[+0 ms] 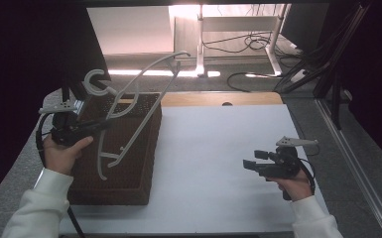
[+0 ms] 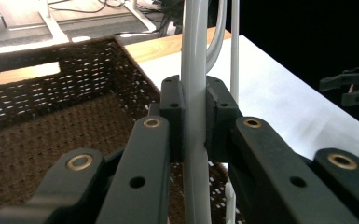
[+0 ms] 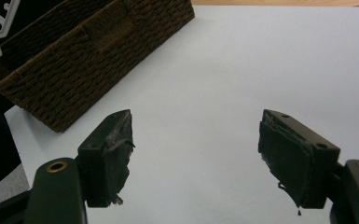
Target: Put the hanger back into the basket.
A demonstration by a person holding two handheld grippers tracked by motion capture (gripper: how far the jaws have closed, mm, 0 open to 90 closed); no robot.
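From the high view the left gripper [image 1: 92,126] holds a white hanger [image 1: 129,106] tilted over the wicker basket [image 1: 129,163] at the tabletop's [image 1: 218,148] left edge, apparently for stowing; the left gripper view shows jaws clamping its bar [image 2: 194,93]; the right gripper view shows jaws wide, idle.

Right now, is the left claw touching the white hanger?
Touching. The left gripper view shows the left claw with both pads pressed against the white hanger.

The left tongs [image 1: 92,126], held in the left hand [image 1: 62,151] over the surface's left edge, are clamped tight. The right tongs [image 3: 196,154], in the right hand [image 1: 295,187] near the right edge, gape wide, level.
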